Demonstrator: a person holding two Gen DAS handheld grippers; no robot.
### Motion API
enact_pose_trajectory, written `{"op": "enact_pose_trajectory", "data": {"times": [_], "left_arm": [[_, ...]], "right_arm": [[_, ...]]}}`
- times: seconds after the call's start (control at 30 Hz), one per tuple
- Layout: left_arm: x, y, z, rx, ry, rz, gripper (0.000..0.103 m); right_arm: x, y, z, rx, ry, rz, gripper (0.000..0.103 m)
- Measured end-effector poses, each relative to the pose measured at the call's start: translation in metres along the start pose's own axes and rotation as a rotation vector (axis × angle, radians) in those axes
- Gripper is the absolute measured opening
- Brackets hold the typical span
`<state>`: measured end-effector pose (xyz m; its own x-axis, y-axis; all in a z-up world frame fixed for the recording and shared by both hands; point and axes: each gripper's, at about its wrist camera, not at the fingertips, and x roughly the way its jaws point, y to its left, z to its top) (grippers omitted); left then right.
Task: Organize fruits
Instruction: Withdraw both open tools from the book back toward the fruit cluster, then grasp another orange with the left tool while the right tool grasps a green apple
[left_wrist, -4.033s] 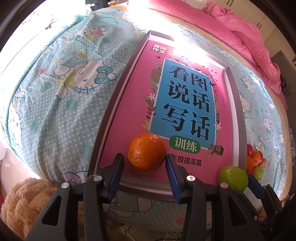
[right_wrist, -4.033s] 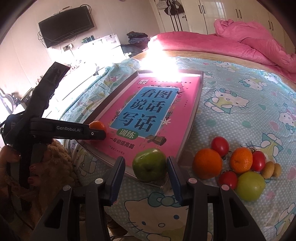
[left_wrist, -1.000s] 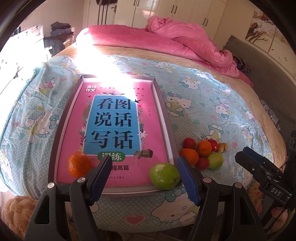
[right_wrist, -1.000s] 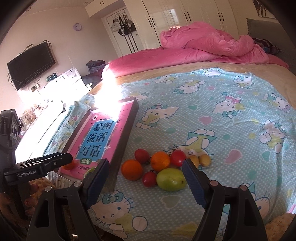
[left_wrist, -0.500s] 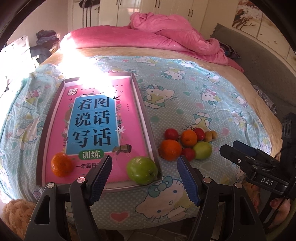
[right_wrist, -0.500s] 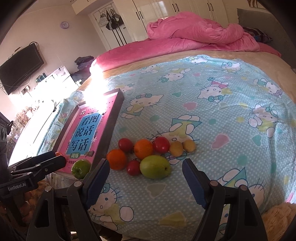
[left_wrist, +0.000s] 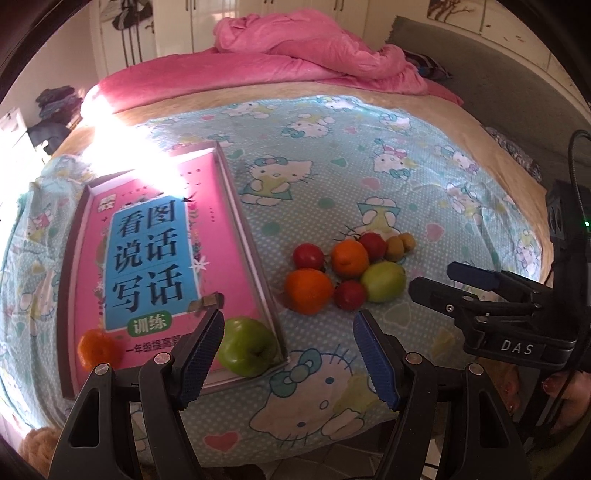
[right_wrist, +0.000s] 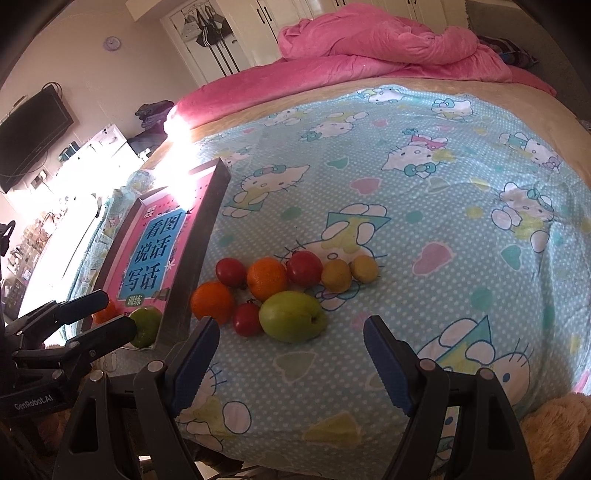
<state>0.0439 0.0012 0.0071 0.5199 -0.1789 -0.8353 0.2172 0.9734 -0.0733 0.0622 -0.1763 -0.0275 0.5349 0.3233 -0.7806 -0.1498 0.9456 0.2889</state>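
Observation:
A grey tray (left_wrist: 236, 206) holding a pink book lies on the bed at the left. A green apple (left_wrist: 246, 346) and a small orange (left_wrist: 99, 349) rest on the book's near edge; the apple also shows in the right wrist view (right_wrist: 146, 325). A cluster of fruit lies on the sheet to the right: two oranges (left_wrist: 308, 290), red tomatoes (left_wrist: 308, 256), a green apple (left_wrist: 382, 280) and two small brown fruits (left_wrist: 399, 245). My left gripper (left_wrist: 288, 354) is open and empty, near the tray's right corner. My right gripper (right_wrist: 290, 360) is open and empty, just in front of the cluster (right_wrist: 291, 319).
A crumpled pink duvet (left_wrist: 314, 48) lies at the far end of the bed. The sheet is light blue with a cat print (right_wrist: 424, 155). A TV (right_wrist: 33, 129) and white furniture stand at the left. A plush toy (right_wrist: 554, 432) sits at the bed's near right edge.
Both grippers have let go of the orange and the green apple on the book, drawn back, opened wider and swung right toward the fruit cluster.

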Motion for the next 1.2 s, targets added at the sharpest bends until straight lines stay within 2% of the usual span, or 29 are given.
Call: {"op": "enact_pose_trajectory", "data": {"times": [0.33, 0.43, 0.57, 0.7, 0.73, 0.77, 0.93, 1.07, 1.13, 1.2], "left_arm": [[0.020, -0.010, 0.019, 0.102, 0.073, -0.053, 0.074], [0.028, -0.015, 0.026, 0.162, 0.101, -0.049, 0.074], [0.038, -0.021, 0.033, 0.211, 0.143, -0.075, 0.060], [0.051, -0.024, 0.036, 0.257, 0.191, -0.074, 0.055], [0.055, -0.024, 0.036, 0.268, 0.201, -0.071, 0.047], [0.058, -0.026, 0.037, 0.283, 0.219, -0.077, 0.043], [0.078, -0.031, 0.038, 0.342, 0.300, -0.052, 0.043], [0.087, -0.033, 0.040, 0.358, 0.327, -0.045, 0.043], [0.091, -0.034, 0.040, 0.366, 0.329, -0.036, 0.043], [0.093, -0.032, 0.041, 0.364, 0.331, -0.036, 0.043]], "right_arm": [[0.013, -0.009, -0.002, 0.033, 0.051, 0.007, 0.080], [0.015, -0.011, -0.002, 0.039, 0.057, 0.009, 0.080], [0.017, -0.012, -0.001, 0.043, 0.062, 0.015, 0.080], [0.020, -0.014, -0.001, 0.053, 0.072, 0.022, 0.080], [0.020, -0.015, 0.000, 0.057, 0.074, 0.024, 0.080], [0.021, -0.015, 0.000, 0.060, 0.075, 0.025, 0.080], [0.029, -0.018, 0.001, 0.079, 0.090, 0.050, 0.080], [0.038, -0.018, 0.002, 0.089, 0.113, 0.070, 0.079], [0.042, -0.018, 0.003, 0.090, 0.118, 0.076, 0.073], [0.044, -0.018, 0.003, 0.092, 0.121, 0.085, 0.072]]}}
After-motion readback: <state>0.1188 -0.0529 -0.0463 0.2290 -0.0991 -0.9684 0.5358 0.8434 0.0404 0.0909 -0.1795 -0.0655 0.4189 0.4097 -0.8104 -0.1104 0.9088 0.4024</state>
